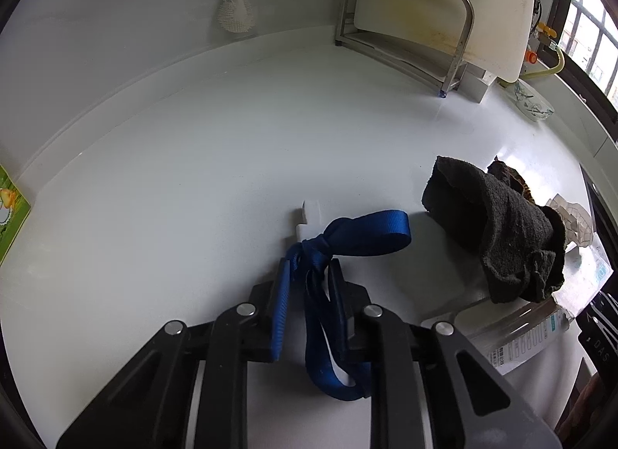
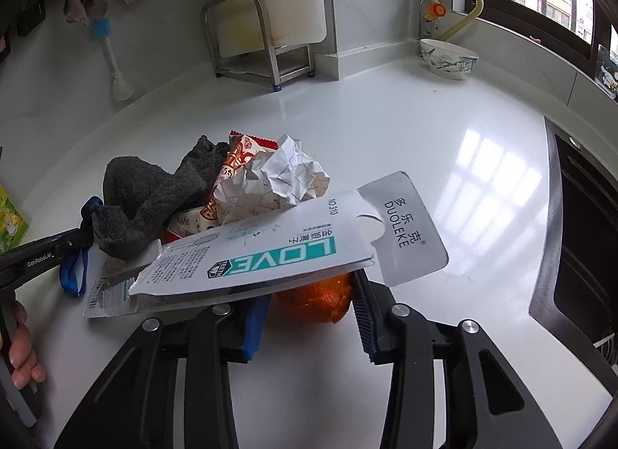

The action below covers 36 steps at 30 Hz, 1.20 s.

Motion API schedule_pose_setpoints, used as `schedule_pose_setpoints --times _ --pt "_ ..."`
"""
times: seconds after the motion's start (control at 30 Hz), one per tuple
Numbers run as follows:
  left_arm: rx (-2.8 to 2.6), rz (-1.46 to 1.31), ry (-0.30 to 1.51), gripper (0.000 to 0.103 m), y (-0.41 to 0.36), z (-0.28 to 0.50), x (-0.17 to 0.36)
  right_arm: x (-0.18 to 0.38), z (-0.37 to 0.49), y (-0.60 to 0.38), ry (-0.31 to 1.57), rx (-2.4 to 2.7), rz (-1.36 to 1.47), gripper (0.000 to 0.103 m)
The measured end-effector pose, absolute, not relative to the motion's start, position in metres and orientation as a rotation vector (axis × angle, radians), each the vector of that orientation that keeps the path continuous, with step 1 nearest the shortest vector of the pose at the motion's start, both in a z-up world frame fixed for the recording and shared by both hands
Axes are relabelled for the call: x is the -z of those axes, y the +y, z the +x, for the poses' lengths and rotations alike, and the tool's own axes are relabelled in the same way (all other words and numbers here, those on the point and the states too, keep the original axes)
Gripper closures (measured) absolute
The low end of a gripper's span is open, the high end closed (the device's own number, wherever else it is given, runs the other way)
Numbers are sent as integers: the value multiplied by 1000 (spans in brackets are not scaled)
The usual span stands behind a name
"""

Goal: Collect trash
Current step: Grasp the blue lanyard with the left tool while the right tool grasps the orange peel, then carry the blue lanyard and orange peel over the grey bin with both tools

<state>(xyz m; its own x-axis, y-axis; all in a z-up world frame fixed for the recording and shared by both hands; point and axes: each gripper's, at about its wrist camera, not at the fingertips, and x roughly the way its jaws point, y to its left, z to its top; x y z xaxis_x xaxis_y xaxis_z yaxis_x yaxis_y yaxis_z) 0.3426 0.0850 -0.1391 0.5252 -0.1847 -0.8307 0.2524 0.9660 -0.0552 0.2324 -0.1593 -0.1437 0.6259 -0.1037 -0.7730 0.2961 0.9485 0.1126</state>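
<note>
My left gripper is shut on a knotted blue strap tied to a small white piece, low over the white counter. To its right lies a dark grey cloth on a trash heap. In the right wrist view my right gripper is around an orange peel, jaws apart. A white "LOVE" package card lies over the fingers. Behind it sit crumpled paper, a red snack wrapper and the grey cloth.
A steel rack with a cutting board stands at the back wall. A brush hangs on the wall. A patterned bowl sits at the back right. A dark sink is on the right. A green card lies left.
</note>
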Motion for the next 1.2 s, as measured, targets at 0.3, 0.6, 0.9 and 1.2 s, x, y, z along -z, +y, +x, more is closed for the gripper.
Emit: schedule_pose_setpoints --times 0.3,0.6,0.9,1.2 --pt "238 84 974 84 93 334 132 127 233 -158 908 199 208 78" --pt "251 82 951 84 99 309 116 112 219 -143 979 111 248 80" --pt "226 68 933 84 105 263 100 109 182 -112 988 11 264 82" --pt "218 69 937 84 95 202 90 105 138 -107 977 -54 265 82"
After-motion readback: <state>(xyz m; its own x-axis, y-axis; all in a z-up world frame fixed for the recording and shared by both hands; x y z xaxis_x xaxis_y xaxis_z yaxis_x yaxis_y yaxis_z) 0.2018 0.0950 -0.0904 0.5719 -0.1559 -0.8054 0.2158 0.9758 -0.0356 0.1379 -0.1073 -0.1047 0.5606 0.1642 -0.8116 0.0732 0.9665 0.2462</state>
